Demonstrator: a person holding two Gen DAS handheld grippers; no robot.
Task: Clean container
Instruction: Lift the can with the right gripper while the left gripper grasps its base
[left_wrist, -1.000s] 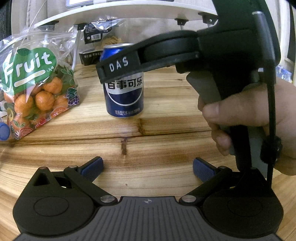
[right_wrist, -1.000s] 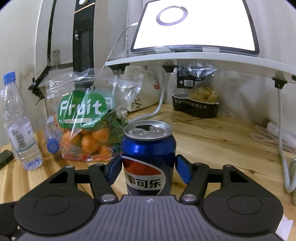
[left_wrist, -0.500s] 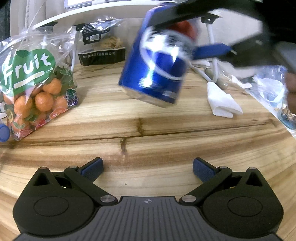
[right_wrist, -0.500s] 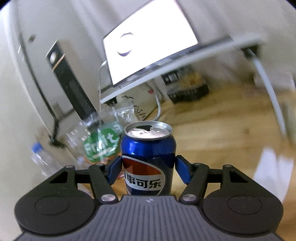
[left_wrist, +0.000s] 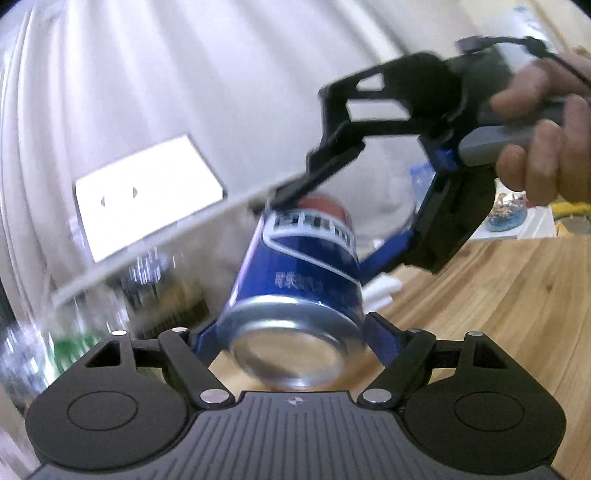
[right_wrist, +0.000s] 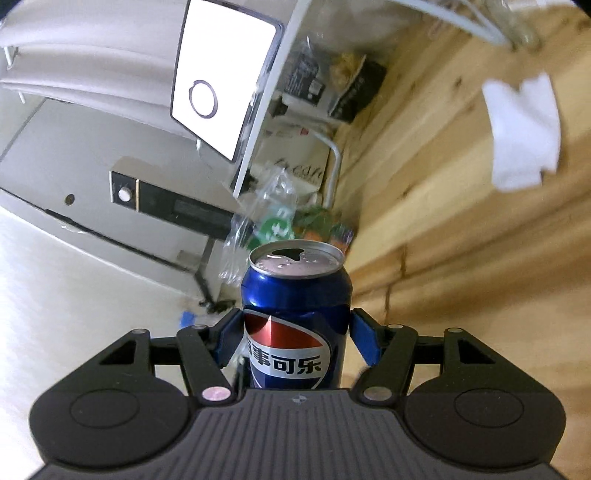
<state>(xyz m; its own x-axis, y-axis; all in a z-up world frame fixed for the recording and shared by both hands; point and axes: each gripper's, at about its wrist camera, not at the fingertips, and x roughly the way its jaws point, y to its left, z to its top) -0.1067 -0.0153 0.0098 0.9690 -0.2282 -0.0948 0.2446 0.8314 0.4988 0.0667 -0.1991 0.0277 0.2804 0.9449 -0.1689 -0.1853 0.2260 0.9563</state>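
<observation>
Wooden bench (right_wrist: 461, 221) fills the right wrist view, with a white tissue (right_wrist: 522, 133) far right. Right gripper (right_wrist: 297, 341) fingers clamp the blue can (right_wrist: 295, 314), opened top showing. Only the left view shows its silver base (left_wrist: 295, 347), between the left gripper's (left_wrist: 291, 343) fingers; whether they touch, I cannot tell.

The can (right_wrist: 295, 317) is glossy blue metal with a bare silvery lid and base. The grippers' bodies are matt black plastic with ribbed grey decks. The table (right_wrist: 461, 258) is grained, pale wood.
</observation>
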